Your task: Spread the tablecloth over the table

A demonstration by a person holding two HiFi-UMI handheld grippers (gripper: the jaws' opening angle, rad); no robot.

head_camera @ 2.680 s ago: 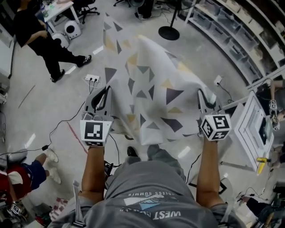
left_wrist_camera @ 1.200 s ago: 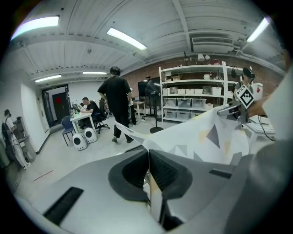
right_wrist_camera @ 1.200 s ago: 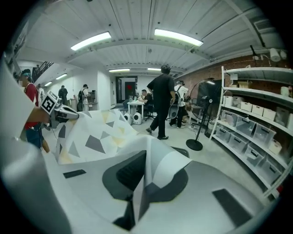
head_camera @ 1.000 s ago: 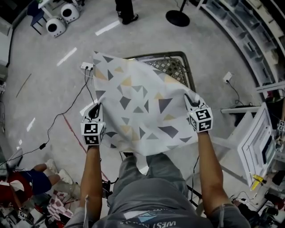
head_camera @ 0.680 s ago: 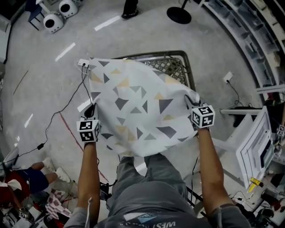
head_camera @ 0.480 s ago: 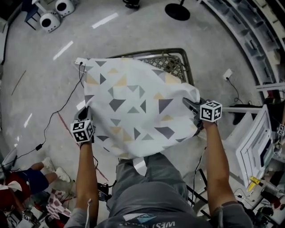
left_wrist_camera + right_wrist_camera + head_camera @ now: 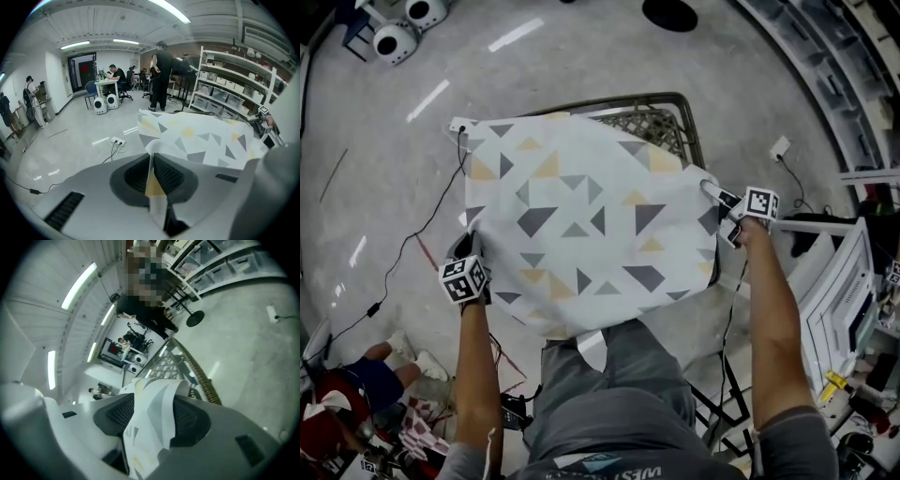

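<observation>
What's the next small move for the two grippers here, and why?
Probably finish releasing and draw both back: the tablecloth lies flat over the mesh table, the right gripper has its jaws opening with the corner loose between them, and the left gripper is opening too, the cloth's edge between its jaws.

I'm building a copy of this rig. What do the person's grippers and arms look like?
Left gripper and right gripper: pale grey shells, dark ribbed fingers, each with a white cube of black square markers. Forearms bare; grey T-shirt. Both are opening, tablecloth between the fingers.
</observation>
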